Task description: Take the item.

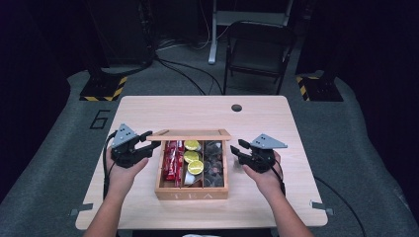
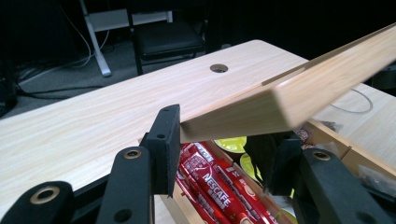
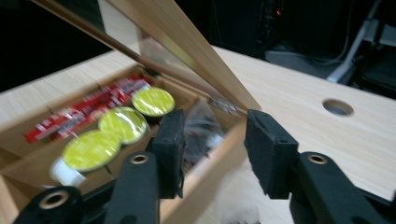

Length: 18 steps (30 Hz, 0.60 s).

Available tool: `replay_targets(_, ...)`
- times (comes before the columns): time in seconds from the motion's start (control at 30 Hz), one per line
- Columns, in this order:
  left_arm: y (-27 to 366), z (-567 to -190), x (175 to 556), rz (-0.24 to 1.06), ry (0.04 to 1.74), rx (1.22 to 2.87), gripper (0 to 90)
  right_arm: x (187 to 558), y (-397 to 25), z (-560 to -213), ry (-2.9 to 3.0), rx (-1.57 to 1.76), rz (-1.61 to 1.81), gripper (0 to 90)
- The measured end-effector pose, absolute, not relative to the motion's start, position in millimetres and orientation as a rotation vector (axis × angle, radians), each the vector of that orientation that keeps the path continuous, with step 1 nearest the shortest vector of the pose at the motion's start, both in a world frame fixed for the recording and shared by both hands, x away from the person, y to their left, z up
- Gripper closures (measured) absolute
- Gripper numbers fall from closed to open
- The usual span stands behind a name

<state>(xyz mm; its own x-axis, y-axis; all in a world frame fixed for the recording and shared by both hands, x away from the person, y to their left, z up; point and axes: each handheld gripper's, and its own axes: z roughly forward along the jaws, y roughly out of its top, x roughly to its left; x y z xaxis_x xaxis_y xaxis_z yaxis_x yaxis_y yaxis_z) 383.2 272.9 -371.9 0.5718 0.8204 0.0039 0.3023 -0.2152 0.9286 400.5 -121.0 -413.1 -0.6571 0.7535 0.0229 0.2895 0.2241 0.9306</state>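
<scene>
Matt wooden tea box (image 1: pixel 191 192) (glossy sachets (image 2: pixel 211 185)).

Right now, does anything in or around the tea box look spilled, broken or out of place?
Nothing stands out. The tea box sits square on the table, its lid half raised, and the red sachets and yellow-topped pods lie inside their compartments.

Lid (image 2: pixel 299 88) cut off at right edge; dark packets (image 3: pixel 205 133) blurred, contents unreadable.
</scene>
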Motion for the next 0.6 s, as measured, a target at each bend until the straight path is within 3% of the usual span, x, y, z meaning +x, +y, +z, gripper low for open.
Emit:
replay_targets(0.27, 272.0, -370.5, 371.3, 0.645, 0.913, 1.797, 54.9, 396.0, -106.1, -397.6, 2.035, 0.894, 1.498, 48.1)
replay_targets(0.6, 271.1, -372.5, 368.1, 0.640, 0.929, 1.799, 54.9, 392.9, -97.2, -386.9, 2.041, 0.817, 1.520, 50.4)
